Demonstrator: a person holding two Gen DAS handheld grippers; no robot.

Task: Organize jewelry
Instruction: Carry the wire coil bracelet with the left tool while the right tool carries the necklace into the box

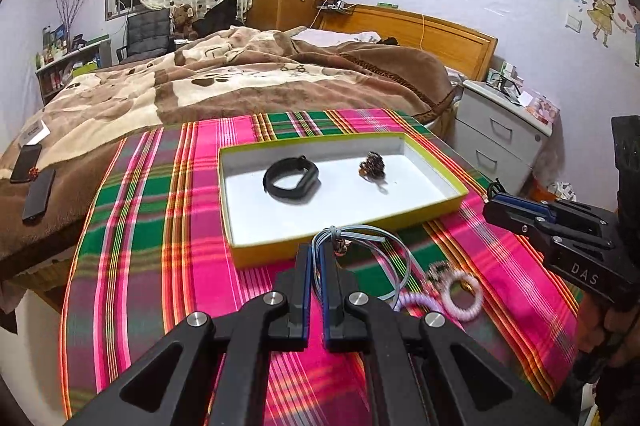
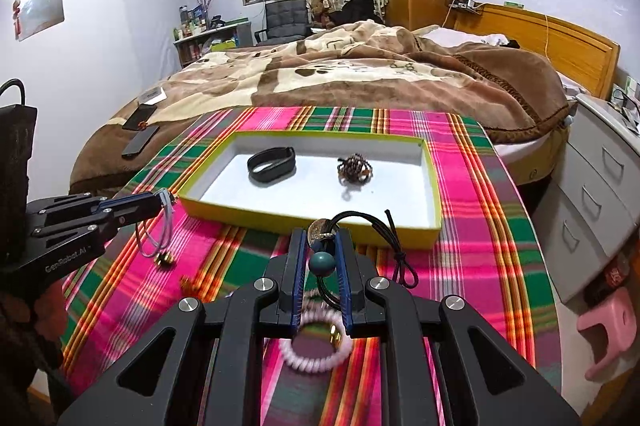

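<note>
The left gripper (image 1: 317, 250) is clenched on a pale blue cord bracelet (image 1: 384, 258), its loops hanging above the plaid-covered desk (image 1: 160, 226); the right gripper (image 2: 324, 240) grasps a black cord necklace (image 2: 394, 238) with a teal bead (image 2: 322, 263); both hover just before the yellow tray (image 2: 304, 216), which holds 1 black band (image 2: 271, 164) and 1 brown beaded piece (image 2: 354, 168); a pink coil hair tie (image 2: 316, 350) lies on the desk below.
</note>
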